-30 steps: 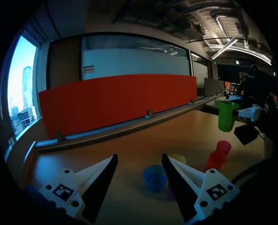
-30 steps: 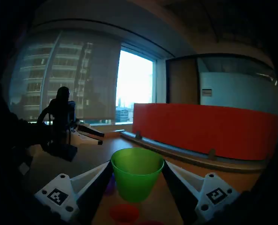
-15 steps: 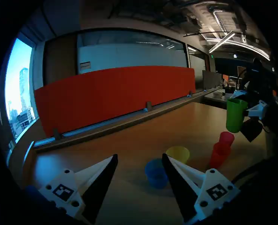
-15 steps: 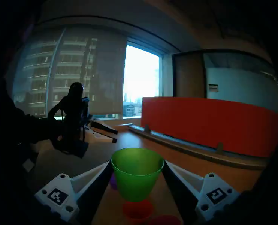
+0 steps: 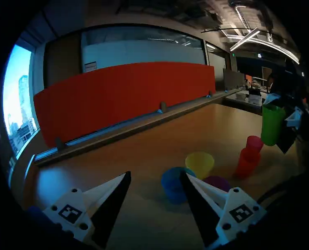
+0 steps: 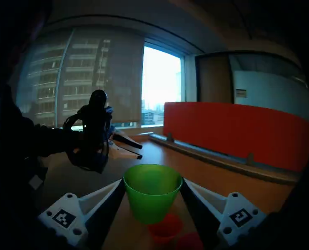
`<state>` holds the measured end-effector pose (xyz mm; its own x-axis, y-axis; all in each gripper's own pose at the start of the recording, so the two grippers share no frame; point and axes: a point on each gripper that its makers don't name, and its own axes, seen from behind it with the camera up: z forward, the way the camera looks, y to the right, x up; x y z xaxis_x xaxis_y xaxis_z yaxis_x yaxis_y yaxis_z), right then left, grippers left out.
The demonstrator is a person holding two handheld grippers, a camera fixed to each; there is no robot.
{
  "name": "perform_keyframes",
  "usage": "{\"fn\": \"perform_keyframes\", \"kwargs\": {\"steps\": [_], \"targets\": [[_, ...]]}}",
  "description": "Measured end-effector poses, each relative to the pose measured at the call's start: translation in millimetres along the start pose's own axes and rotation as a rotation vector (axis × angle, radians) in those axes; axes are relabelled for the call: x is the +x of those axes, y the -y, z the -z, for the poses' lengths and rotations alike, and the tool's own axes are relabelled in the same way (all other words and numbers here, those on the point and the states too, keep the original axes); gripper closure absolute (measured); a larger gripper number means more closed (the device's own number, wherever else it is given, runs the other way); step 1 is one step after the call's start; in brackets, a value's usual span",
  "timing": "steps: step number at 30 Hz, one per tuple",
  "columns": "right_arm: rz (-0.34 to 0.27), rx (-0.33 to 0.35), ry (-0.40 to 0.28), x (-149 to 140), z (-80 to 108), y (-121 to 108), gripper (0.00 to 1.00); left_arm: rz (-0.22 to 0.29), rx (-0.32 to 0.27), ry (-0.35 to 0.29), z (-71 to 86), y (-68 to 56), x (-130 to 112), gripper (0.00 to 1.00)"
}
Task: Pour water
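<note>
My right gripper (image 6: 152,181) is shut on a green cup (image 6: 152,193), held upright above the wooden table (image 6: 204,175). Two red cups (image 6: 167,227) stand below it. In the left gripper view the green cup (image 5: 272,124) hangs at the far right in the right gripper (image 5: 294,118), above the stacked red cups (image 5: 248,156). My left gripper (image 5: 154,174) is open and holds nothing, low over the table. A blue cup (image 5: 172,189) stands just ahead, partly behind the right finger. Behind it are a yellow cup (image 5: 199,163) and a purple cup (image 5: 217,182).
A red partition (image 5: 125,96) with a rail runs along the table's far edge. Windows (image 6: 160,89) lie to the left. The left gripper (image 6: 127,143) and the hand holding it (image 6: 92,139) hover over the table in the right gripper view.
The left gripper has turned and dropped towards the cups, so the purple cup came into sight. The right gripper kept the green cup and drifted over the red cups.
</note>
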<state>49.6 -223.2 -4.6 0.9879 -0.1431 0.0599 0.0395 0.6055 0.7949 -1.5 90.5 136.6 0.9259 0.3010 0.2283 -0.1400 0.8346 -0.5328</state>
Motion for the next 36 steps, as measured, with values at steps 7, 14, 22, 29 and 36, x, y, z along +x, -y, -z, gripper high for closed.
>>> {"fn": "perform_keyframes", "kwargs": {"steps": [7,14,22,29,36], "targets": [[-0.006,0.013,0.005,-4.4,-1.7,9.2,0.07,-0.014,-0.026,0.037,-8.2,-7.4,-9.7,0.13],[-0.009,0.023,0.009,-7.7,-1.9,15.6,0.07,-0.022,-0.039,0.078,-14.4,-10.5,-24.6,0.14],[-0.017,0.025,0.010,-9.5,-1.3,17.1,0.07,-0.040,-0.058,0.117,-18.5,-17.2,-38.1,0.13],[-0.019,0.028,0.009,-8.8,-0.3,18.1,0.06,-0.053,-0.073,0.146,-20.4,-23.6,-46.7,0.13],[-0.017,0.028,0.008,-6.5,-0.2,17.9,0.07,-0.048,-0.092,0.163,-22.4,-29.8,-51.8,0.13]]}}
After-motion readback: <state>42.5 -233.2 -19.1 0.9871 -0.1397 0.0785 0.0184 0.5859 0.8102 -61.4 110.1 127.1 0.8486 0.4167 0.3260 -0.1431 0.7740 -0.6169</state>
